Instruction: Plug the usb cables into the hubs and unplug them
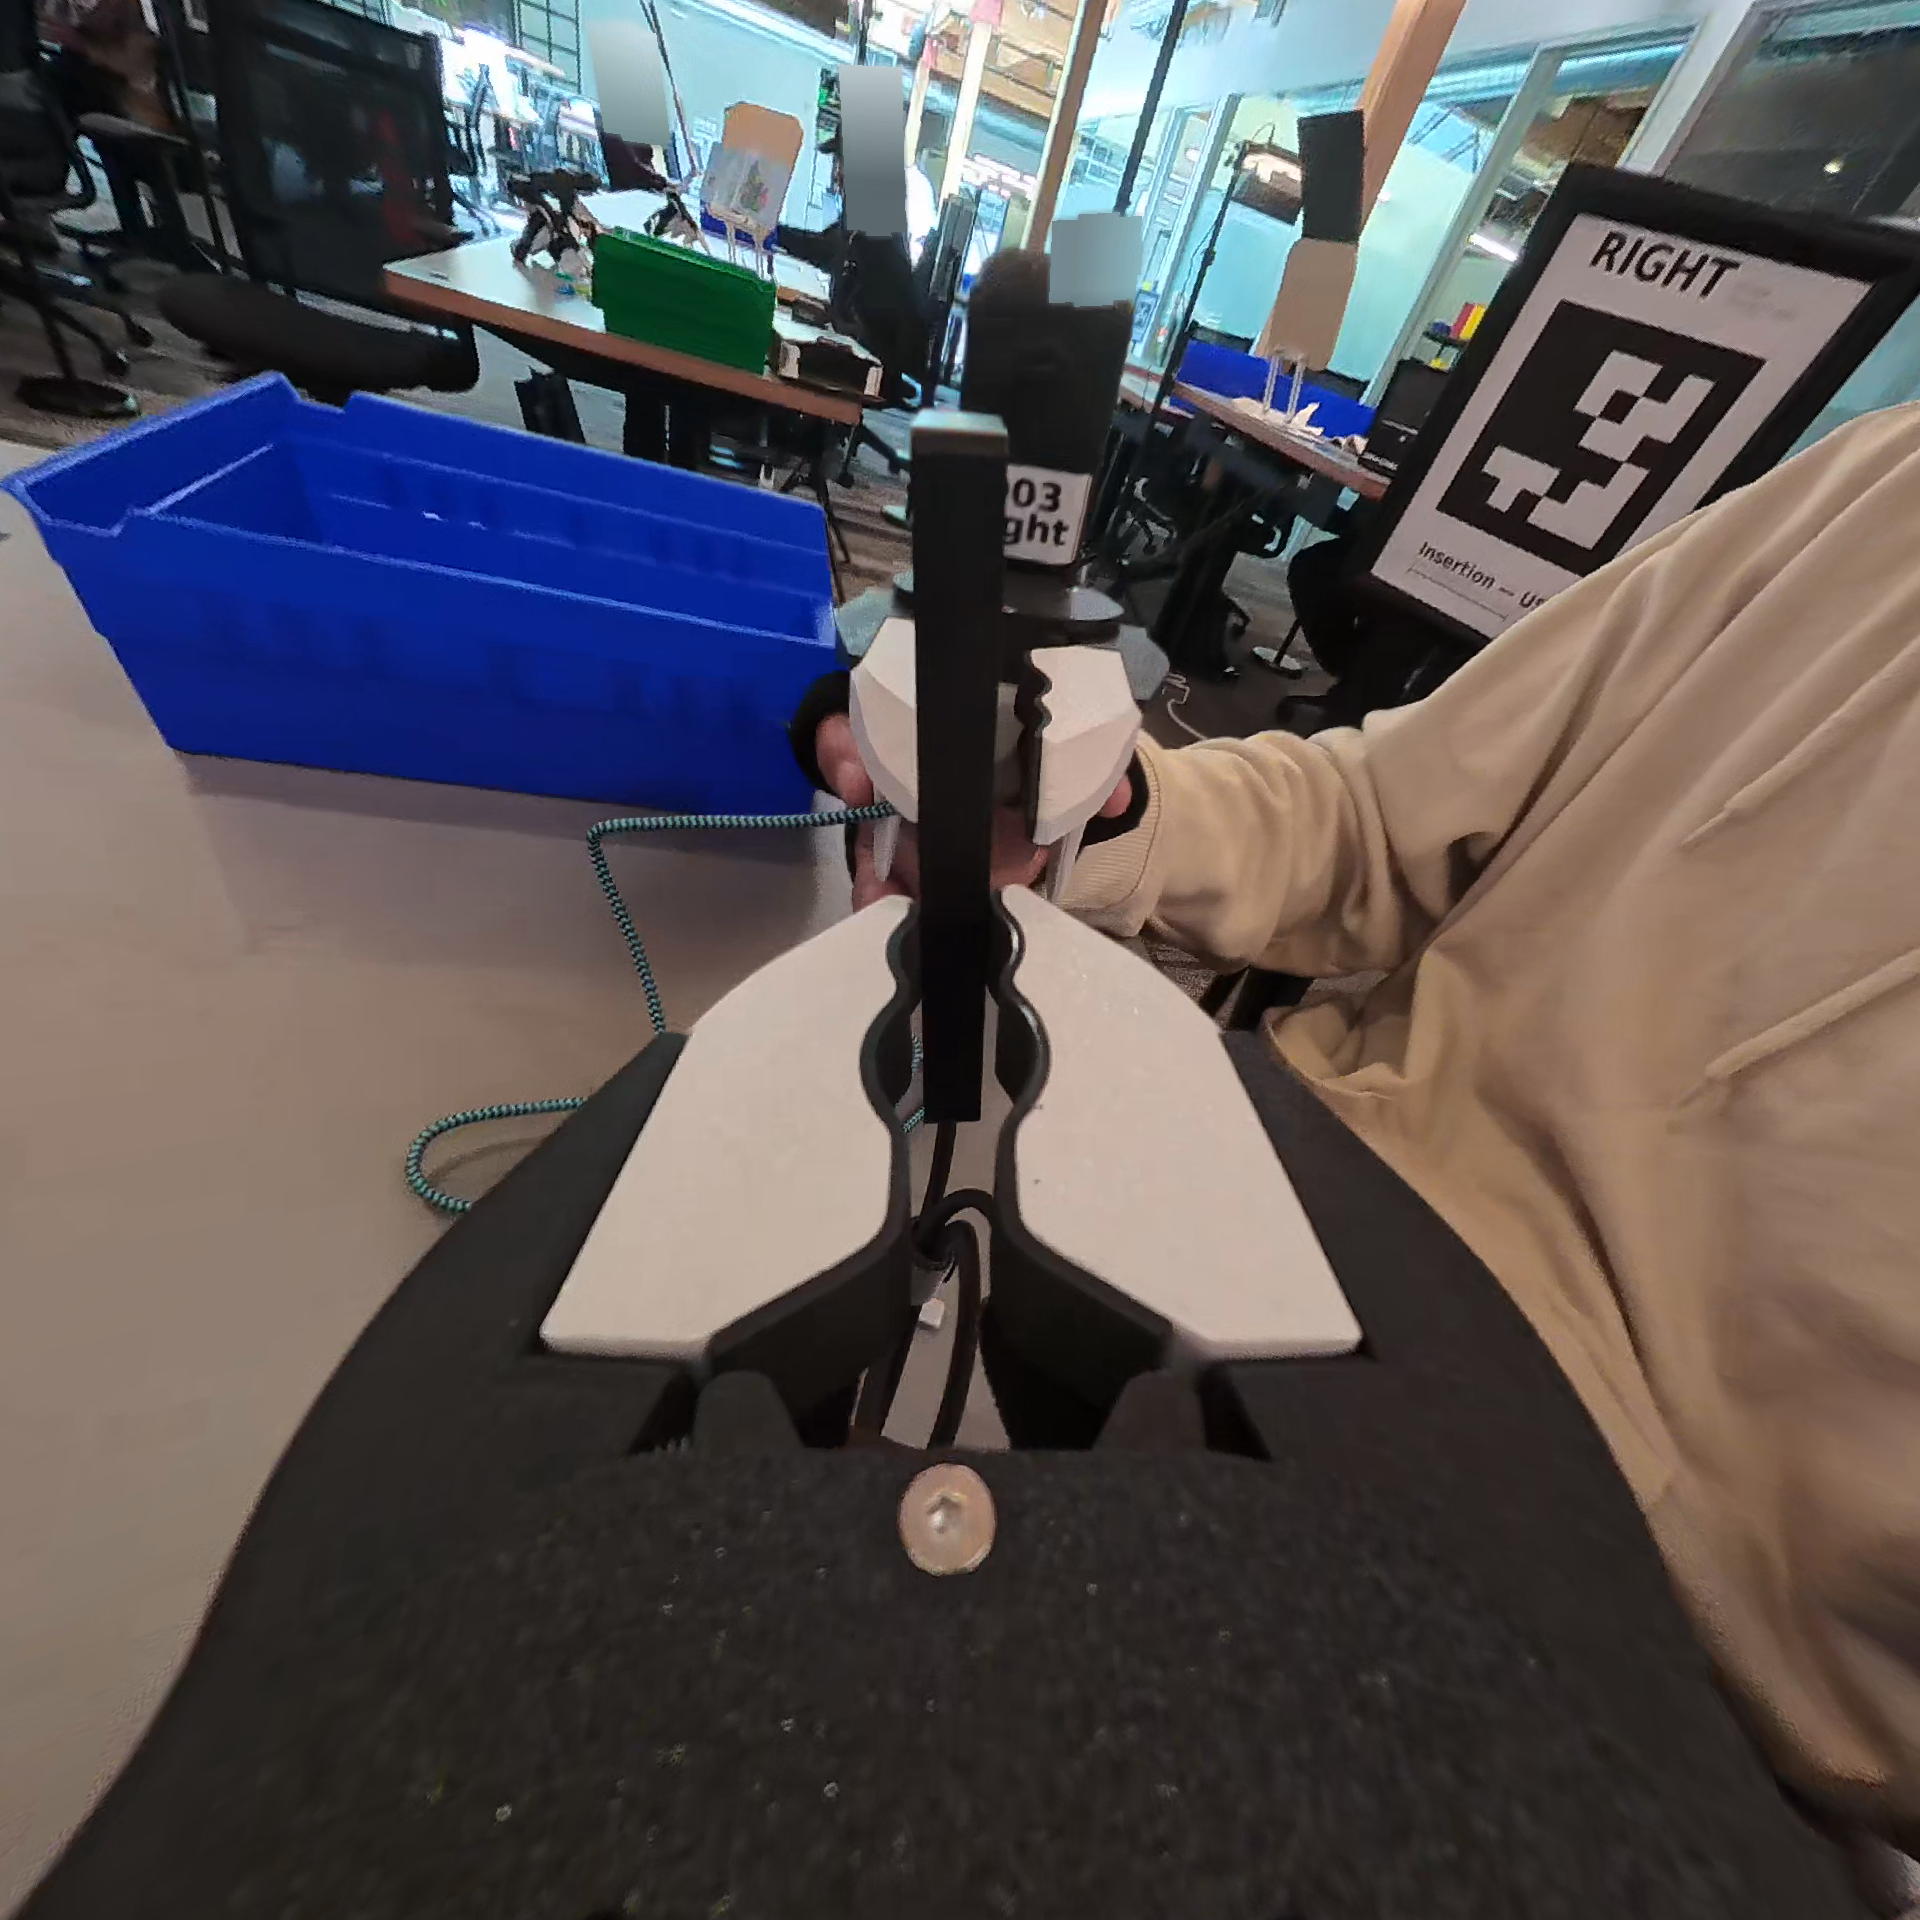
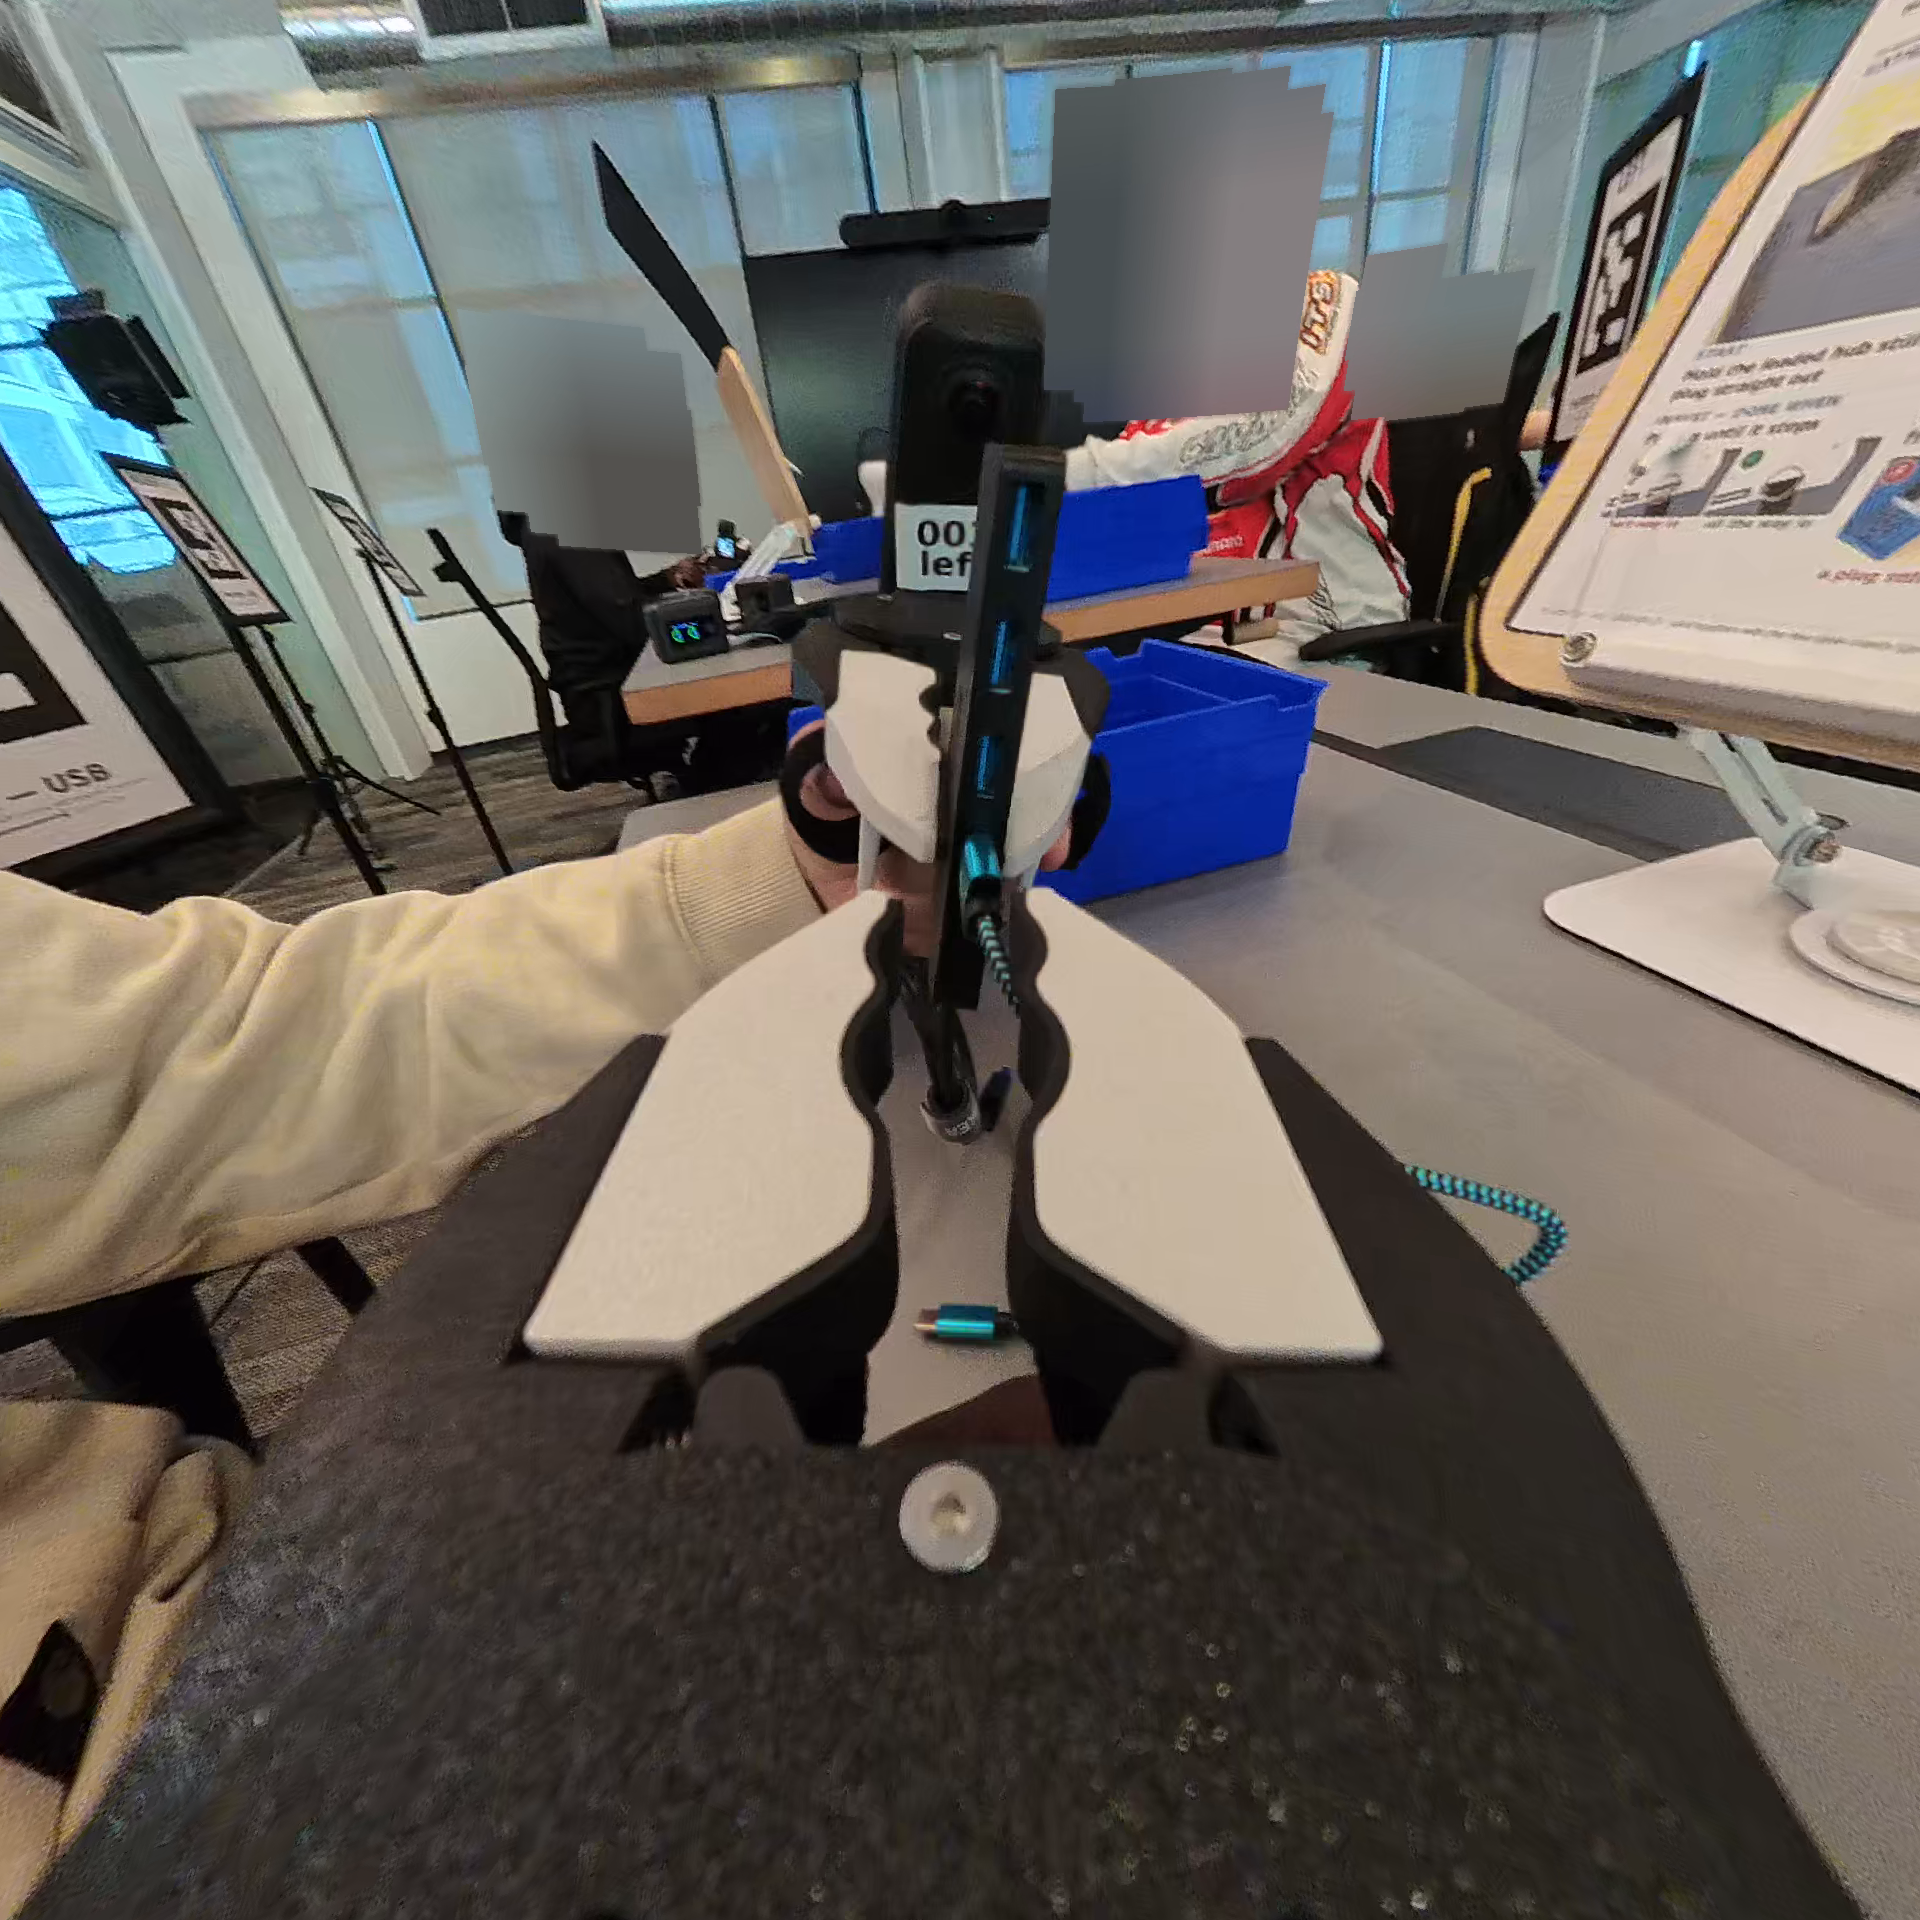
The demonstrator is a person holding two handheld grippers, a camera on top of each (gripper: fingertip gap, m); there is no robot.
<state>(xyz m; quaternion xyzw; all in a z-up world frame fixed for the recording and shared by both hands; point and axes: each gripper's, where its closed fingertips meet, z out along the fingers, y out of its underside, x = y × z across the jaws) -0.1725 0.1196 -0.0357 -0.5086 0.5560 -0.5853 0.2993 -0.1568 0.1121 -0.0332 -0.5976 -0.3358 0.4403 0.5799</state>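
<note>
The left gripper (image 1: 951,1023) squeezes the black hub (image 1: 954,769) mid-frame. The right gripper (image 2: 961,971) pinches the striped cable (image 2: 992,940); pull the plug (image 2: 979,868) straight out.

Blue plastic bin (image 1: 436,613), open-topped, on the pale tabletop (image 1: 208,987) to the left in the left wrist view. Framed sign (image 1: 1621,416) with a black-and-white square marker, upright at right behind the table. Green crates (image 1: 681,296), stacked on a wooden desk (image 1: 582,343) farther back. In the right wrist view: instruction board (image 2: 1745,416) with wooden edge, tilted on a white stand (image 2: 1714,925) at right; tripod (image 2: 312,748) on the carpet at left; seated person in red-and-white jacket (image 2: 1299,520) behind.
</note>
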